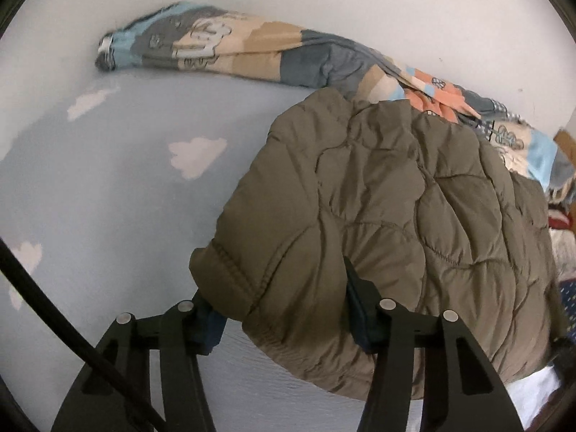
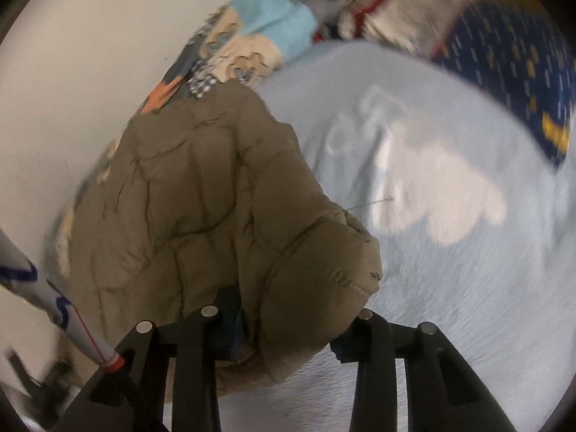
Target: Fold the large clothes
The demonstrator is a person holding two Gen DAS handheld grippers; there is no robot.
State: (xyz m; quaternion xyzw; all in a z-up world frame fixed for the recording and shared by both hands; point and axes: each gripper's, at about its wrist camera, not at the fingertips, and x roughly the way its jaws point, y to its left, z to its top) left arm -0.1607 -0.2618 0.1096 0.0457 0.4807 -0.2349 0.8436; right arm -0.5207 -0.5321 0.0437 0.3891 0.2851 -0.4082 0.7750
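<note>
The jacket (image 1: pixel 396 216), a puffy olive-brown quilted one, lies bunched in a thick heap on the bed sheet (image 1: pixel 108 198). Its far side reaches the back edge of the bed, where it rests against a patterned blanket (image 1: pixel 234 46). Its near side bulges toward both cameras.

In the left wrist view, the left gripper (image 1: pixel 284 306) has a fold of the jacket's near hem between its two fingers. The right-hand finger (image 1: pixel 360 309) presses into the padded cloth, and the other one sits at the hem's left end, mostly covered by fabric. So the fingers are closed on the jacket.

In the right wrist view, the right gripper (image 2: pixel 288 324) clamps another rounded, stitched edge of the jacket (image 2: pixel 216 198). The padding swells out between and over its fingers, one of which (image 2: pixel 345 342) shows just under the fold. This view is smeared by motion.

The sheet is pale blue with white cloud shapes (image 1: pixel 196 154). The blanket is rolled into a long strip along the sheet's back edge, against a white wall (image 1: pixel 324 0), in patches of blue, grey, tan and orange. At the sheet's right edge in the right wrist view lies a dark blue cloth with yellow flecks (image 2: pixel 522 79), with more jumbled fabric (image 2: pixel 378 10) beside it. A black cable (image 1: pixel 54 306) crosses the lower left of the left wrist view.
</note>
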